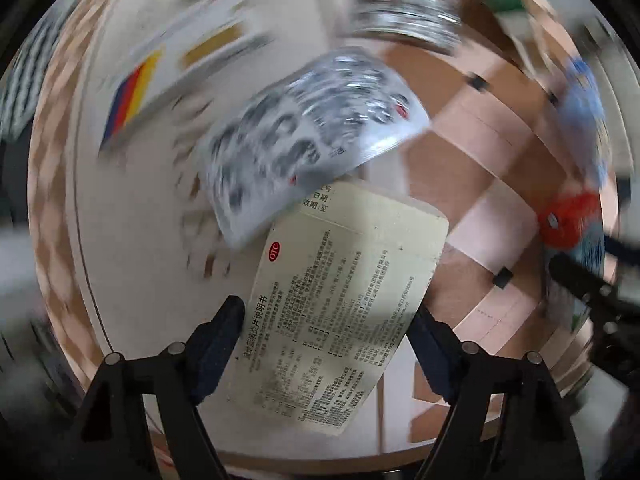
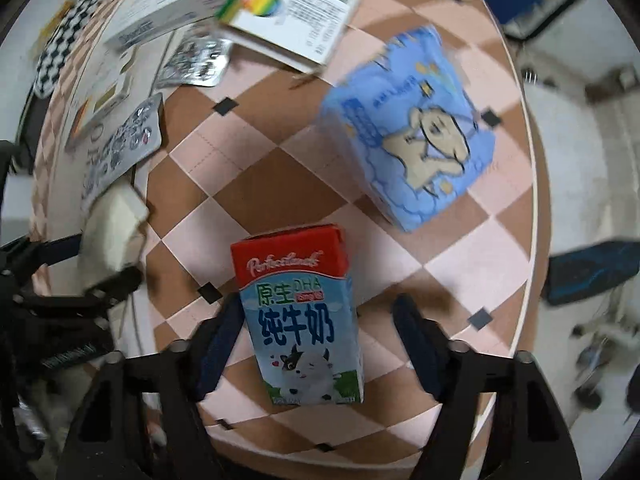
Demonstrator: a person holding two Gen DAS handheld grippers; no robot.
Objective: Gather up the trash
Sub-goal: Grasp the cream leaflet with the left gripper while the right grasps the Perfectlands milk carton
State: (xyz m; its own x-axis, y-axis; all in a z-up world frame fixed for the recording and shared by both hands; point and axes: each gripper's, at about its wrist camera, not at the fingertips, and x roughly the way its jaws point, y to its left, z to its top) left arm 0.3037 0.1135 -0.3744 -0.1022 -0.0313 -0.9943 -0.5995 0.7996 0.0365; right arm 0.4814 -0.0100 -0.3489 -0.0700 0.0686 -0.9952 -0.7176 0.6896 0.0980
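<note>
Between the left gripper's (image 1: 326, 312) jaws lies the cream printed medicine leaflet (image 1: 340, 308); both pads seem to touch its edges. The right gripper (image 2: 316, 320) straddles the red-and-blue milk carton (image 2: 300, 316): left pad touching, right one apart, not gripping. The picking step is in hand; next, both must close firmly. Beyond lies a silver blister pack (image 1: 308, 128).

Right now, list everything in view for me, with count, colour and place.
milk carton: one, red and blue, near table edge
tissue pack: one, blue, beyond the carton
blister packs: at least two, silver, far left
printed boxes: at least two, white, far side
medicine box: one, cream, in the left grip
checked cloth: one, black and white, far left corner
tablecloth: one, pink and brown, covering the table
left hand-held gripper: black, shut on the medicine box
right hand-held gripper: black, open around the milk carton
</note>
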